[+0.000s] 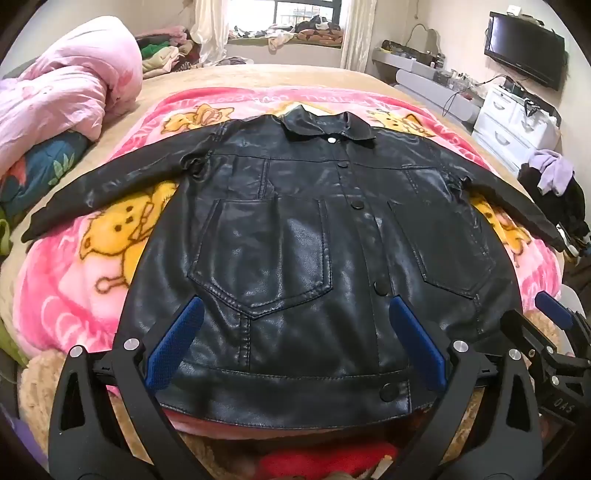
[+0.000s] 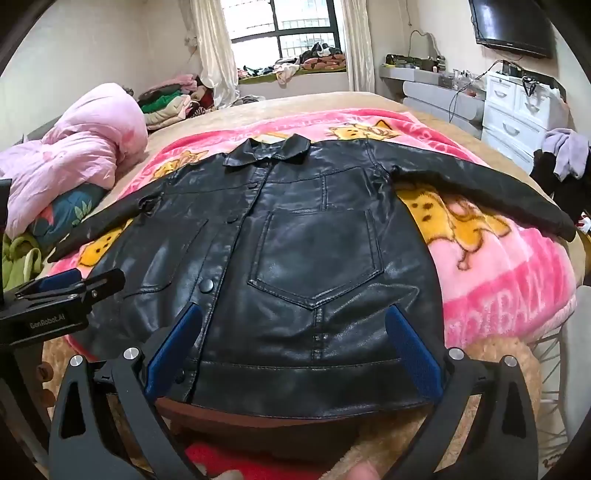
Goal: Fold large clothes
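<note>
We hold our left gripper (image 1: 295, 332) low over the near hem of the black leather jacket (image 1: 295, 236), its two blue-padded fingers (image 1: 173, 343) spread wide apart with nothing between them but the garment lying below; we cannot tell whether the pads touch the leather. Our right gripper (image 2: 291, 336) hangs just beside it over the same hem, its blue-padded fingers (image 2: 413, 350) equally wide apart and gripping nothing. Each gripper shows at the edge of the other's view, the right one at the lower right of the left wrist view and the left one at the left of the right wrist view. The jacket lies flat and face up, buttoned down the front, collar away from us, both sleeves stretched out to the sides, with two large chest pockets showing. It rests on a pink cartoon blanket (image 1: 74, 295) spread across the bed (image 1: 258, 77). To the left on the bed sits a bundled pink quilt (image 1: 74, 77). Beyond the bed a window (image 2: 288, 26) with curtains lets in daylight, and along the right wall stand a white drawer cabinet (image 2: 517, 107) and a wall-mounted television (image 1: 524, 51).
</note>
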{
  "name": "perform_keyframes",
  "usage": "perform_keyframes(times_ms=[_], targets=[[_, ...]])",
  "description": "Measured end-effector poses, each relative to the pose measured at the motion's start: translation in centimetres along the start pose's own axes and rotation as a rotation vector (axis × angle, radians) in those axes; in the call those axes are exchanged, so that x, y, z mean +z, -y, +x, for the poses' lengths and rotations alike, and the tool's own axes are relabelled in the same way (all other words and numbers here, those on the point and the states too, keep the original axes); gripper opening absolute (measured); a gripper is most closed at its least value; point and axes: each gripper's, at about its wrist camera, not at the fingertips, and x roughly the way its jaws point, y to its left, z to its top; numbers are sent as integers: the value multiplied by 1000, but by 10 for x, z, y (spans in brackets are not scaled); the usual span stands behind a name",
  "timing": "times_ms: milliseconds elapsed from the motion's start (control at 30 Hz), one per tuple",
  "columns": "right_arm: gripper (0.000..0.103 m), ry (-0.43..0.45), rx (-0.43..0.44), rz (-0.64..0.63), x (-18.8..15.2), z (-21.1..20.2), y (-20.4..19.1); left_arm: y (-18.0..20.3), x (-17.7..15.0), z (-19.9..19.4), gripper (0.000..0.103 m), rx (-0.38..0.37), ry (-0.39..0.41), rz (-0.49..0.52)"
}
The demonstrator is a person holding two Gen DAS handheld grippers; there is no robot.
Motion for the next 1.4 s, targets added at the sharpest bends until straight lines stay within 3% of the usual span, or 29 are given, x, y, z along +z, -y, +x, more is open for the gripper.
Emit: perform_keyframes(times_ms=[300, 1400], targets=[[99, 5, 29, 7, 4, 5, 6, 0, 0, 0, 94, -1, -1, -2], [99, 17, 8, -20, 0, -5, -5, 0, 1, -4, 94, -6, 0, -8]])
